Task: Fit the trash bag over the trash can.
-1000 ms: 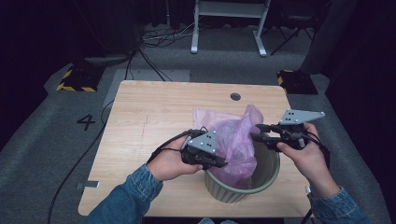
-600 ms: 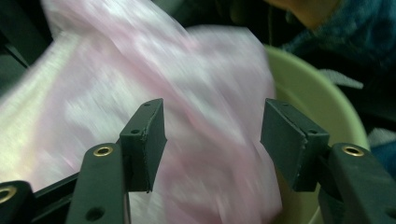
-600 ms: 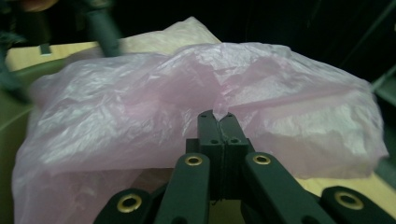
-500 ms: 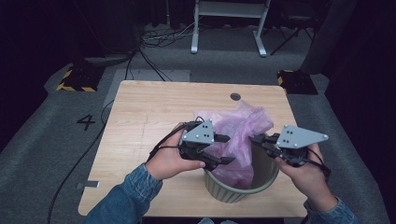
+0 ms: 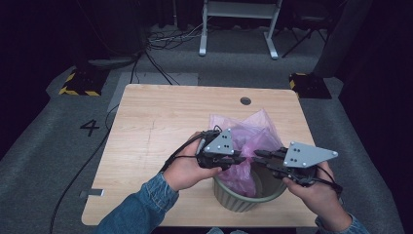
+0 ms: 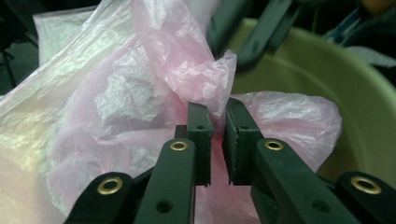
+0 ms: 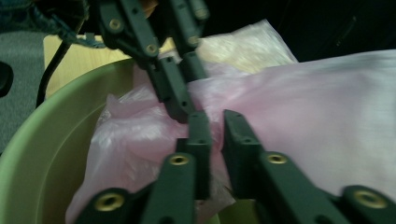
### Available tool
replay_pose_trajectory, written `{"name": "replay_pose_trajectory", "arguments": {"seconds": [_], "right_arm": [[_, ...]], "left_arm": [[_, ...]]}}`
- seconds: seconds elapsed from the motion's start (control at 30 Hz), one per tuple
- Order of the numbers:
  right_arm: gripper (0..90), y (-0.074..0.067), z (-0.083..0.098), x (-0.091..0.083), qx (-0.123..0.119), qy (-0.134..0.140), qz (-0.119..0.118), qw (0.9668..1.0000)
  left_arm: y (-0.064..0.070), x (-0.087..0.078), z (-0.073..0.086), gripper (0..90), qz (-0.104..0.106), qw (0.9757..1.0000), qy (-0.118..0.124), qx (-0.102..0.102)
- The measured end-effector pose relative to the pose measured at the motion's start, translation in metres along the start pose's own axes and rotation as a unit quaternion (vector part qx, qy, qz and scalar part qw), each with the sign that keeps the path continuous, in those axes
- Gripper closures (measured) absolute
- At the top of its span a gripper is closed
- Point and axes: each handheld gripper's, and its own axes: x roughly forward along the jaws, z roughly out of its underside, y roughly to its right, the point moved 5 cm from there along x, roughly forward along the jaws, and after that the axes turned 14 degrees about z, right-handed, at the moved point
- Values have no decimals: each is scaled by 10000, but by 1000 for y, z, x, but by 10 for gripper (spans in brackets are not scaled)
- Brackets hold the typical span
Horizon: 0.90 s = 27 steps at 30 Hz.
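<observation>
Both my grippers, left (image 5: 242, 159) and right (image 5: 256, 155), pinch the thin pink plastic bag (image 5: 253, 134); spread its mouth evenly over the pale-green round bin (image 5: 234, 200).

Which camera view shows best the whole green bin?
The high view: the green bin stands complete at the table's near edge, its rim clear. The left gripper view and right gripper view give only curved wall sections.

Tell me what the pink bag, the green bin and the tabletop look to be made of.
Pink bag: thin plastic film, translucent and faintly glossy, judging by its fine crinkles and light showing through. Green bin: probably moulded plastic, smooth and matte pale green with a rounded rim. Table: light wood or wood-look laminate, with visible grain lines; which of the two is unclear.
</observation>
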Motion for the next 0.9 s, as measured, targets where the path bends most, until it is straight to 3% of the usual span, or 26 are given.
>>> {"name": "replay_pose_trajectory", "arguments": {"seconds": [0.07, 0.1, 0.13, 0.17, 0.23, 0.27, 0.33, 0.4, 0.43, 0.47, 0.5, 0.57, 0.63, 0.8, 0.9], "right_arm": [[656, 3, 1, -3, 122, 14, 57, 9999], [603, 11, 4, -7, 414, 25, 158, 9990], [575, 15, 6, -9, 568, 34, 194, 9982], [575, 15, 6, -9, 568, 34, 194, 9982], [495, 27, 12, -12, 919, 24, 420, 9949], [495, 27, 12, -12, 919, 24, 420, 9949], [414, 36, 17, -9, 1151, -42, 535, 9919], [401, 38, 18, -7, 1191, -37, 475, 9917], [425, 38, 18, -4, 1223, -25, 380, 9918], [748, 37, 19, 1, 1127, -131, 59, 9935], [748, 37, 19, 1, 1127, -131, 59, 9935], [888, 32, 17, 4, 1023, -168, -148, 9945], [900, 25, 12, 2, 846, -194, -164, 9961], [900, 18, 9, -1, 679, -215, -181, 9973], [900, 10, 5, 0, 592, -175, -290, 9977]], "left_arm": [[1, 0, 3, 823, 17, 10000, -83, -4], [2, 0, 5, 822, -8, 9999, -151, 0], [2, 0, 5, 819, -8, 9999, -151, 0], [3, 0, 5, 819, -13, 9999, -143, -11], [2, 0, 7, 807, -20, 9998, -166, -50], [2, 0, 8, 807, -19, 9999, -147, -49], [2, 0, 9, 779, -7, 9999, -119, -66], [3, 0, 8, 763, 52, 9999, -91, -84], [4, -1, 7, 742, 78, 9999, -78, -81], [5, -1, 6, 640, 79, 9999, -38, -102], [5, -2, 4, 640, 64, 9999, 21, -99], [6, -6, 0, 468, -5, 9997, 248, -89], [8, -17, -2, 380, -85, 9993, 374, -31], [5, -29, -6, 354, -380, 9980, 514, -12], [2, -18, -12, 374, -347, 9986, 392, -11]]}}
